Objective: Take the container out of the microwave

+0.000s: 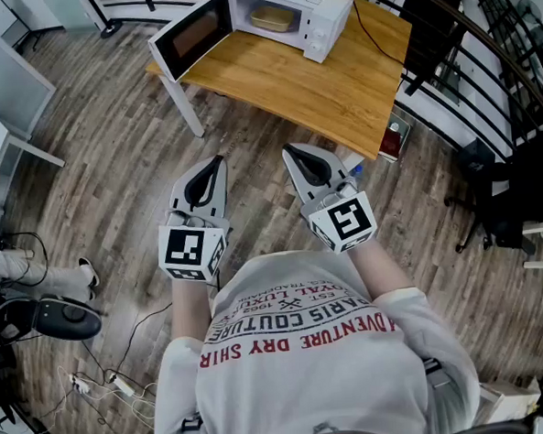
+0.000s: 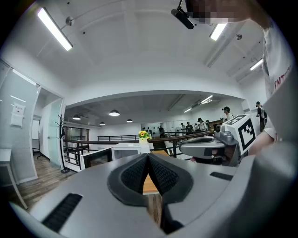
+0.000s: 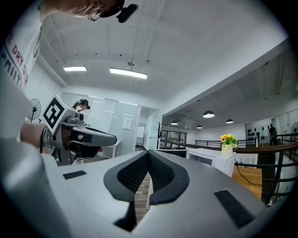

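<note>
Container (image 1: 273, 19) lies inside microwave (image 1: 319, 25), long axis running across its opening.

The person's shirt (image 1: 302, 333) reads, upside down: "EST. 1963", "...ARIS COUTUR...", and in red "...DVENTURE DRY SHIR...".

Grey left tool (image 1: 218, 160) and right tool (image 1: 288, 150) (black-padded); pale printed shirt (image 1: 308, 356).

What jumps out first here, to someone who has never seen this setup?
The white microwave stands with its door open on the wooden table at the top of the head view, a tan container inside. Nearer the person, the grey left tongs and right tongs point towards it, both shut and empty, short of the table.
</note>
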Demonstrator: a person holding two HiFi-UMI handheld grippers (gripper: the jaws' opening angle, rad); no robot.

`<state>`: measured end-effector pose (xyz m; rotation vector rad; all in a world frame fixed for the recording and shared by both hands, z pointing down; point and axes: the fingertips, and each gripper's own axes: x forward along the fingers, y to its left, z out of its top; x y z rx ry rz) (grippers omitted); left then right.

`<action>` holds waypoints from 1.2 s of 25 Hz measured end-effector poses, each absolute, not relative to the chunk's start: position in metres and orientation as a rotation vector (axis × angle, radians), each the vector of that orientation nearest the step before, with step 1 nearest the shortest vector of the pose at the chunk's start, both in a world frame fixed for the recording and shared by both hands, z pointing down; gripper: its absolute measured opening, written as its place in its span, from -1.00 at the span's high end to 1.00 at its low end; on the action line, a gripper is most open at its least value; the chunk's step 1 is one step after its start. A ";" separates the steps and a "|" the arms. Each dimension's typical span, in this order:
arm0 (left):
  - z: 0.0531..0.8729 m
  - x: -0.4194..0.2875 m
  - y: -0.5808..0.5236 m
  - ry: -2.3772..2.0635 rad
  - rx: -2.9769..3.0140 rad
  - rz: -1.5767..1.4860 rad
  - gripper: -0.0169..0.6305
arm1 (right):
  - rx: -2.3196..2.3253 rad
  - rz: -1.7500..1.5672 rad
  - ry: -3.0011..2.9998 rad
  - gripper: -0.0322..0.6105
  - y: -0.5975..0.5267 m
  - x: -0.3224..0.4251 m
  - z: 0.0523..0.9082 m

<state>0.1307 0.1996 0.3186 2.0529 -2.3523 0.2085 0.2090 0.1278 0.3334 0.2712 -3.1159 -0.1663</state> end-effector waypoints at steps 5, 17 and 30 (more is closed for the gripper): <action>0.316 0.123 0.209 -2.358 2.050 0.192 0.91 | 0.293 -0.136 -3.104 0.81 0.136 0.203 0.335; 0.324 0.094 0.232 -2.300 2.102 0.172 0.91 | 0.428 -0.124 -3.064 0.81 0.151 0.178 0.348; 0.347 0.038 0.259 -2.297 2.017 0.155 0.91 | 0.564 -0.079 -2.987 0.11 0.123 0.149 0.368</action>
